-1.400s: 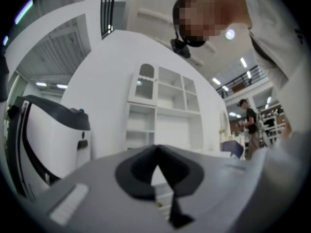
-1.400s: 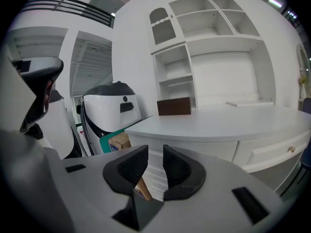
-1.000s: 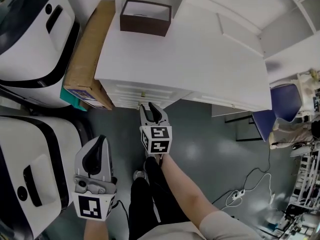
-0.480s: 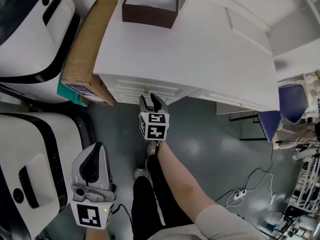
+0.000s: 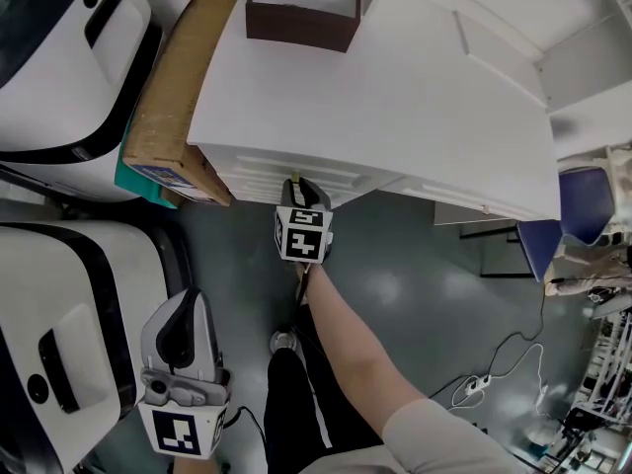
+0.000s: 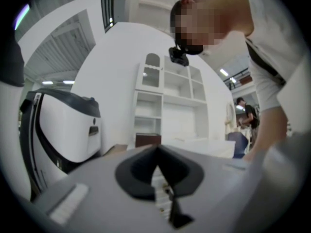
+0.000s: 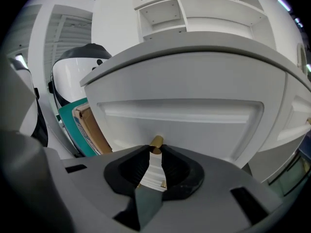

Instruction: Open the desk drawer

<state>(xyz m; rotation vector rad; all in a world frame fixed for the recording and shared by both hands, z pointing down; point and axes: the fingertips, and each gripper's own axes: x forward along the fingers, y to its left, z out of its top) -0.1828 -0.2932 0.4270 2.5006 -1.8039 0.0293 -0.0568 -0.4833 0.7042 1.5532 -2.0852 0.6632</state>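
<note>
Far left: two white machine housings (image 5: 59, 57). My left tool (image 5: 188, 299) hangs low beside them, jaws pressed together on nothing. A flat cardboard box (image 5: 173, 97) leans between the housings and the desk (image 5: 415, 97), just beside the drawer (image 7: 184, 125). The drawer sits closed under the desk's left corner. My right tool (image 5: 296, 186) pinches its brass knob (image 7: 155, 142). A brown tray (image 5: 301, 13) sits on the desk top. A second ago the right tool stood short of the knob; its jaws have just closed round it.

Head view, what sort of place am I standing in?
Probably a lab or workshop with an office corner: a white desk stands beside big white-and-black machines, and a power strip with loose cables lies on the grey floor.
</note>
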